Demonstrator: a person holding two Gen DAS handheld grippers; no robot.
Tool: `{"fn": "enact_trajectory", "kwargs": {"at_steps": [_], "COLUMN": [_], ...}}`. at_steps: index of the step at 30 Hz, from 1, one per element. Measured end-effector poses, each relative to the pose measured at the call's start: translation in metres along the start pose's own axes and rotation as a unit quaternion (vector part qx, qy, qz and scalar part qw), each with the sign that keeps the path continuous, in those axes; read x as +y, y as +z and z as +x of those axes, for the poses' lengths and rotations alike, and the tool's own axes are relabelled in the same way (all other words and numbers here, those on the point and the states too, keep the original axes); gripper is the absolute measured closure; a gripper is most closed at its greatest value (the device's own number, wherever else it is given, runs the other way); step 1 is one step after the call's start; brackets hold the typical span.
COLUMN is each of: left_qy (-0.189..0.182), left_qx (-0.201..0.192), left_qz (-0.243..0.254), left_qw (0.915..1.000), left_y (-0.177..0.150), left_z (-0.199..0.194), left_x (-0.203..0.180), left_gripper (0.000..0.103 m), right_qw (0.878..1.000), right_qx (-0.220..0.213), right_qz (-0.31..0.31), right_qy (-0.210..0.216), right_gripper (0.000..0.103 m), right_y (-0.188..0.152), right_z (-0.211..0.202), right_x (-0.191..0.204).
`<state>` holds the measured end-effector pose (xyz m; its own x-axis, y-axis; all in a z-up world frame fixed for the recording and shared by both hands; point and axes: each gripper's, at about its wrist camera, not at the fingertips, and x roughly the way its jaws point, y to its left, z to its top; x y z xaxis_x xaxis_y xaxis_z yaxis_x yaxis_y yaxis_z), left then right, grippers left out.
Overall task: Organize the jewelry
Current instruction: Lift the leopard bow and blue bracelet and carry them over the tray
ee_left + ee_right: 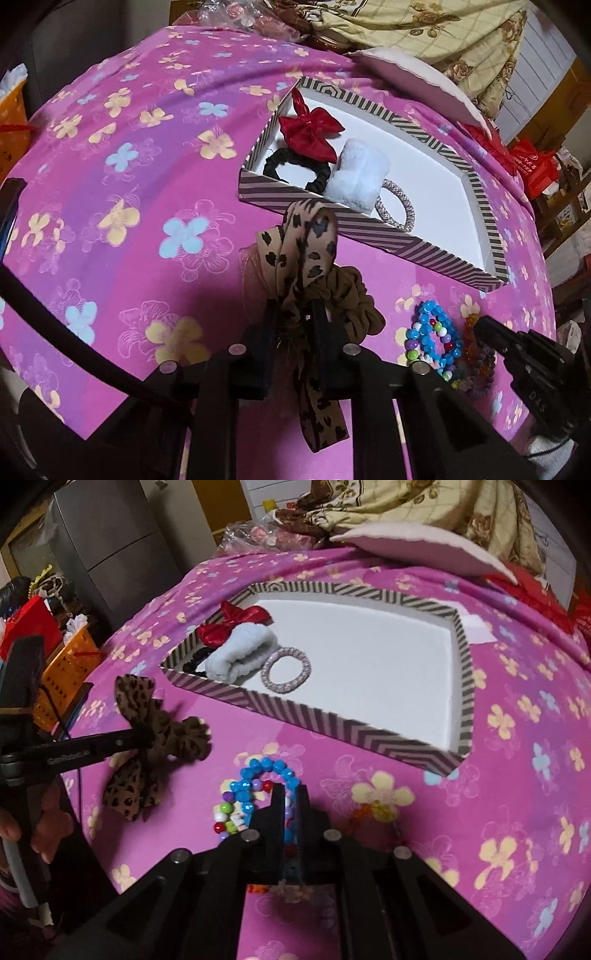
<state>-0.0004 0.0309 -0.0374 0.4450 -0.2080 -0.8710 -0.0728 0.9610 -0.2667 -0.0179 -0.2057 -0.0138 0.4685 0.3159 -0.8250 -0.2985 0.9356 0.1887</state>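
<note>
Two grippers each held one thing. Left gripper (291,317) squeezed leopard bow scrunchie (310,251), low middle of frame, lifted off pink flowered cloth (122,206), likely bound for striped box (369,225). Right gripper (290,797) pinched shut on blue bead bracelet (266,771), bottom middle. Box, upper middle, held red bow (310,133), black scrunchie (280,166), fluffy white band (362,173), sparkly ring (397,210).

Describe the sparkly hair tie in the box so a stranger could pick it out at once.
On the pink flowered cloth sits a striped box with a white floor. Near its front wall, just right of the fluffy white scrunchie, lies the sparkly hair tie. It is the only thin, flat, glittery silver-pink ring; its neighbours are bulky fabric.
</note>
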Motion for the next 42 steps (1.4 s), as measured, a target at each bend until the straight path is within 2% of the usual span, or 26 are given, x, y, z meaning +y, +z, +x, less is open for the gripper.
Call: {"fn": "enact_trajectory", "kwargs": {"at_steps": [2,4,5,11,12,14,16,22,24,30,36,42], "left_qy": [0.000,0.001,0.002,0.007,0.007,0.007,0.007,-0.005,-0.006,-0.014,-0.022,-0.035], "left_qx": [0.000,0.000,0.001,0.008,0.010,0.012,0.012,0.006,-0.002,-0.017,-0.007,-0.018], "left_qz": [0.001,0.002,0.003,0.002,0.003,0.004,0.003,-0.002,0.001,0.015,0.009,0.014], "left_qw": [1.0000,1.0000,1.0000,0.9999,0.9999,0.9999,0.9999,1.0000,1.0000,0.9996,0.9997,0.9991], "left_y": [-0.002,-0.004,-0.005,-0.007,-0.007,-0.008,-0.009,-0.006,-0.004,0.003,0.002,0.009], "left_z": [-0.002,-0.002,-0.002,0.003,0.004,0.005,0.006,-0.002,-0.009,-0.026,-0.026,-0.041], "left_x": [0.001,0.001,0.002,0.002,0.001,0.001,0.001,0.001,-0.002,-0.011,-0.008,-0.014], "left_gripper": [0.076,0.076,0.076,0.076,0.076,0.076,0.076,0.076,0.081,0.081,0.083,0.083], "right_qw": [1.000,1.000,1.000,0.999,0.999,0.998,0.998,0.999,0.999,0.998,0.998,0.998], "right_qx": [0.007,0.013,0.017,0.044,0.038,0.034,0.028,-0.011,-0.023,-0.048,-0.059,-0.060], "right_qz": [0.017,0.022,0.020,0.022,0.031,0.044,0.039,0.026,0.022,0.008,0.000,-0.002], "right_qy": [-0.003,-0.001,-0.001,0.009,0.016,0.027,0.031,0.034,0.034,0.031,0.028,0.023], "right_gripper": [0.094,0.078,0.076,0.077,0.087,0.088,0.094,0.094,0.094,0.094,0.094,0.094], "right_y": [-0.001,-0.004,-0.006,-0.018,-0.018,-0.019,-0.020,-0.009,-0.003,0.016,0.025,0.032], "right_z": [0.001,0.002,0.003,0.020,0.023,0.024,0.020,-0.010,-0.020,-0.044,-0.056,-0.056], "right_x": [-0.006,-0.008,-0.008,-0.006,-0.008,-0.011,-0.008,-0.001,0.001,0.006,0.009,0.007]}}
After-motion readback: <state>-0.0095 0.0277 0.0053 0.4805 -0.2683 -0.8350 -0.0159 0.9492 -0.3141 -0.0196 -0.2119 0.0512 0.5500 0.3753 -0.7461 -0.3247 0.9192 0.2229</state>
